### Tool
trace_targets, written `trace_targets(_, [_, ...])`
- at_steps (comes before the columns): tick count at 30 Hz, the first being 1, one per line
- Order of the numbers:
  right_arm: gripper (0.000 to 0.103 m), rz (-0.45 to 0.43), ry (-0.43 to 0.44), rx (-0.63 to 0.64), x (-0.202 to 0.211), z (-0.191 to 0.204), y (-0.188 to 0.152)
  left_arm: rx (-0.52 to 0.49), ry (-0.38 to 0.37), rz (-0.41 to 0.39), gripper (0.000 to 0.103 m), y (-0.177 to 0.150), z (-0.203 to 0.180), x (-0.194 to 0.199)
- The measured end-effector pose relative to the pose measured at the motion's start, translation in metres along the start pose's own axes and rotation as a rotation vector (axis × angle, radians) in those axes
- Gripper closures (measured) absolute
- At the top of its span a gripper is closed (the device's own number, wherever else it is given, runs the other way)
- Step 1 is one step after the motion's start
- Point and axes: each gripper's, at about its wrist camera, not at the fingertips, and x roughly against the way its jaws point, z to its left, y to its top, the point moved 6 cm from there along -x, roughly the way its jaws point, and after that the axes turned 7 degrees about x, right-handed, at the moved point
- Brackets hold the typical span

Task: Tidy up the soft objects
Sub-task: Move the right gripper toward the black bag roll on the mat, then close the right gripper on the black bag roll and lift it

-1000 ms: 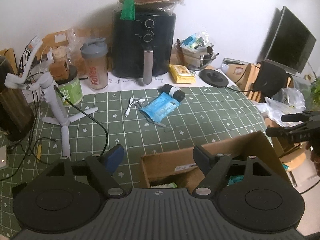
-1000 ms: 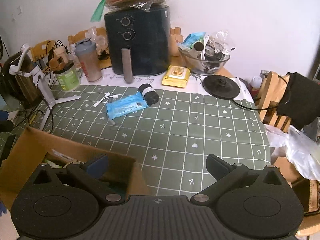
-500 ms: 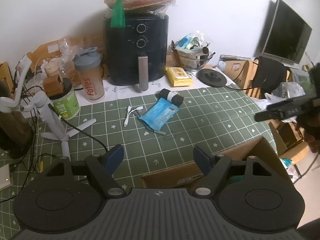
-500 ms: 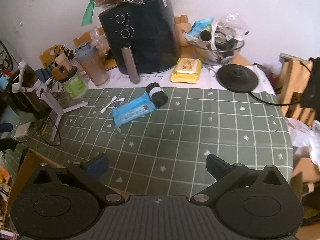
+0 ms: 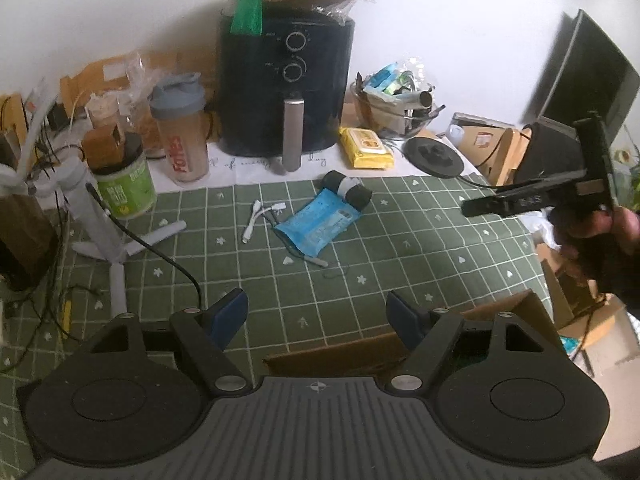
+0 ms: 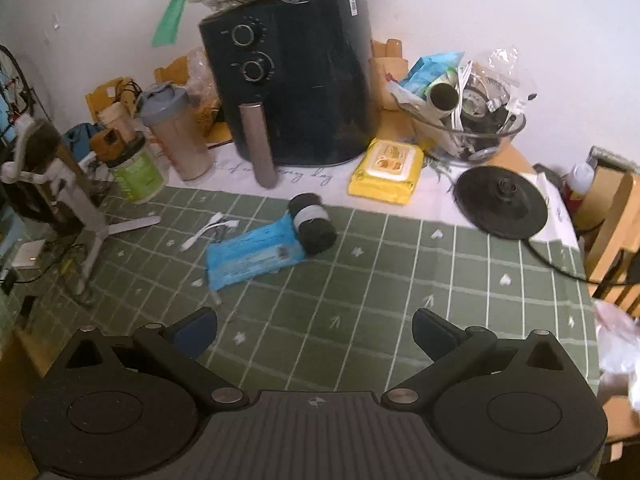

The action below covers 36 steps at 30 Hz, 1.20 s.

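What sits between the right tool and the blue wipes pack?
Only bare green checked tablecloth between the right tool and the blue wipes pack, plus a thin white stick at the pack's near corner; right wrist view shows it.

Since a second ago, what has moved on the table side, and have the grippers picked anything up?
Both grippers rose and pushed forward from the cardboard box, which has slid to the bottom of the left view and out of the right view. The right gripper now faces the blue wipes pack and black roll. The left gripper and right gripper stayed open and empty. Pack, roll and yellow wipes pack have not moved.
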Motion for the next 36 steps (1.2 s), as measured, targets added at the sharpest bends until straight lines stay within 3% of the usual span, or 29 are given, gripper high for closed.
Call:
trace_targets(11, [0.0,0.019,0.13,0.02,-0.067,0.003,0.026,0.026,-0.014,0.055,0.027,-0.007,-0.001,-0.008])
trace_targets(17, [0.0,0.009,0.139,0.056,-0.102,0.003,0.041,0.031,-0.006,0.078,0.027,-0.011,0.001,-0.008])
trace_targets(26, [0.001,0.021,0.085,0.181,-0.158,0.006,0.059,0.068,0.032,0.086,0.027,-0.012,0.015,-0.004])
trace_targets(33, [0.019,0.029,0.08,0.174,-0.199,0.003,0.068,0.097,0.062,0.097,0.027,-0.015,0.024,-0.002])
trace_targets(36, [0.034,0.043,0.065,0.186,-0.214,0.003,0.069,0.114,0.075,0.102,0.027,-0.017,0.028,-0.002])
